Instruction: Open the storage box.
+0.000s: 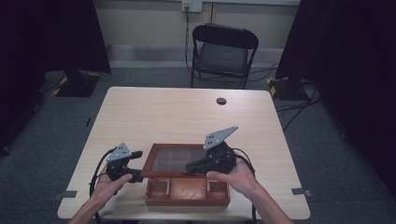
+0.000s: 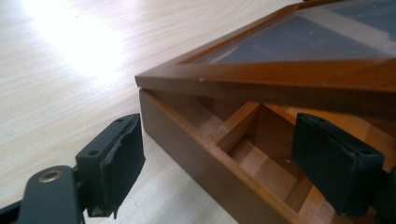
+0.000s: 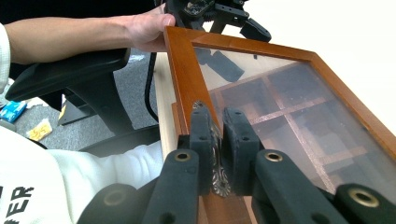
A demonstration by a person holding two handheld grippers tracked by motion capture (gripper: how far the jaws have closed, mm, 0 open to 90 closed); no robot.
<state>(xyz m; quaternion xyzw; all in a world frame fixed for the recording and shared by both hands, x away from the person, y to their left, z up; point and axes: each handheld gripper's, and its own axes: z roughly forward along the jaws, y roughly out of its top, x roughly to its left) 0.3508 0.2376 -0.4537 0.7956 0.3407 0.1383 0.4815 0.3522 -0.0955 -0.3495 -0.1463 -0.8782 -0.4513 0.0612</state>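
Two claws work a wooden box (image 1: 187,191) that sits at the near edge of the counter (image 1: 154,112), its glass-paned lid (image 1: 175,160) raised a little and hinged along the far side. The right claw (image 3: 217,154) is clamped on a small ornate metal latch (image 3: 218,175) at the lid's near edge, holding the lid partly up. The left claw (image 2: 219,158) stands with its pads well apart, straddling the box's left near corner, one pad outside the wall and one over the open compartments; it grips nothing.

The coming move, as I judge it, turns on the hinge line: the lid's long axis runs left to right, so the latch must travel up and away toward the far side, and the right hand (image 1: 233,179) is the one placed to do it, while the left can steady the box body from its left end.

From the left gripper view, the gap between lid and box and the wooden dividers inside are plain. From the right gripper view, the grip on the latch and the compartments seen through the glass are clear; the high view gives the layout but not the pinch.
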